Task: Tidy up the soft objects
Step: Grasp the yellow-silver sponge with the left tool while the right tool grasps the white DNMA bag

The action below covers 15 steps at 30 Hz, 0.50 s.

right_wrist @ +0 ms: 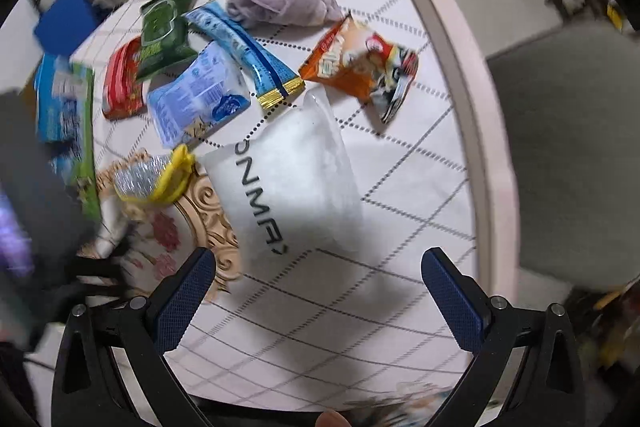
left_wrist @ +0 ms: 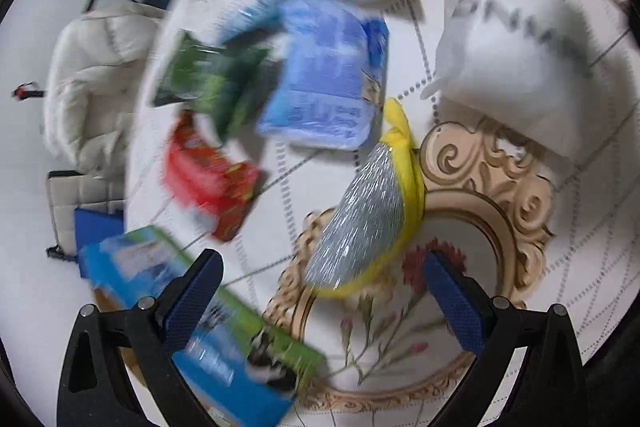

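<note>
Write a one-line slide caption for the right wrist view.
Open right gripper hovers above a white pillow pouch on the grid-patterned tablecloth, with snack packets and a purple cloth beyond.

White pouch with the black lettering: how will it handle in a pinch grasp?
The white pouch looks puffy and softly creased, so probably light and squashy, sagging when lifted by one edge. Its surface looks smooth, so it may slip. It lies flat on the tablecloth, so it is unlikely to roll. The right tongs are open above it.

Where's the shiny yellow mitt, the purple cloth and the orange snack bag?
Shiny yellow mitt (left_wrist: 360, 211): left wrist view, silver middle.
Purple cloth (right_wrist: 280, 3): right wrist view, bunched middle.
Orange snack bag (right_wrist: 340, 61): right wrist view, orange front.
</note>
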{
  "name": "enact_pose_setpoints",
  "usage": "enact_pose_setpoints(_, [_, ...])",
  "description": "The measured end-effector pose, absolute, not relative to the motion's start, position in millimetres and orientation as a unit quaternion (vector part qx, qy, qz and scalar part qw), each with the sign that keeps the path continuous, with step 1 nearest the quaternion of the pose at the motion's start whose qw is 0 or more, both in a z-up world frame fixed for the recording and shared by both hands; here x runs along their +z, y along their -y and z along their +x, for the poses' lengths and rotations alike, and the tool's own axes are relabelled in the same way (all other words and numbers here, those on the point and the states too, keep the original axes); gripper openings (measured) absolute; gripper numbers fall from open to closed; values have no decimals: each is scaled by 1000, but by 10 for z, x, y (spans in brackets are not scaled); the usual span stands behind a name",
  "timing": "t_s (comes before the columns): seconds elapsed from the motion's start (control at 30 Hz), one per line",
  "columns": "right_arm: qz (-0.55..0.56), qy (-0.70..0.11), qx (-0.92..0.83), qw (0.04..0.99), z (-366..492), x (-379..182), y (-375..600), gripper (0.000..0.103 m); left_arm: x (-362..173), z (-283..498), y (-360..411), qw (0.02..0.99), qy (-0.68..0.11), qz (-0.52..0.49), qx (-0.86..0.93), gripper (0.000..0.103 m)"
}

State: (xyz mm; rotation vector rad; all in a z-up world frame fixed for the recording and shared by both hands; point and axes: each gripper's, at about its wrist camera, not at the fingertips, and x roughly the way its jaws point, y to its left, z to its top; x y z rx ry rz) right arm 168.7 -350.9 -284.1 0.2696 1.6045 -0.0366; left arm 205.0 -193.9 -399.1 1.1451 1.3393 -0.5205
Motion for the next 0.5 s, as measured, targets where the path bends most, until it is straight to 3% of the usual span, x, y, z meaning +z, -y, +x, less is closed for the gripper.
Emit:
enact_pose_setpoints(0.03, [130, -718, -8, 684, 1717, -2879, 3501, 103, -4068, 2081, 1961, 601, -588, 491, -229, 100])
enact_pose_setpoints(0.1, [117, -725, 8, 679, 1801, -2970, 3430, 103, -4206, 2174, 1960, 593, -619, 466, -220, 75])
enact_pose_setpoints(0.13, [102, -730, 13, 675, 1844, -3016, 3380, 103, -4243, 2216, 1937, 591, -638, 444, -214, 56])
enact_pose_setpoints(0.4, [13, -758, 45, 651, 2127, -3440, 2975, 103, -4300, 2415, 1355, 611, -777, 109, -103, 57])
enact_pose_setpoints(0.5, [-2, -775, 41, 631, 2206, -3699, 2846, 103, -4447, 2411, 1222, 597, -797, 29, -80, 58])
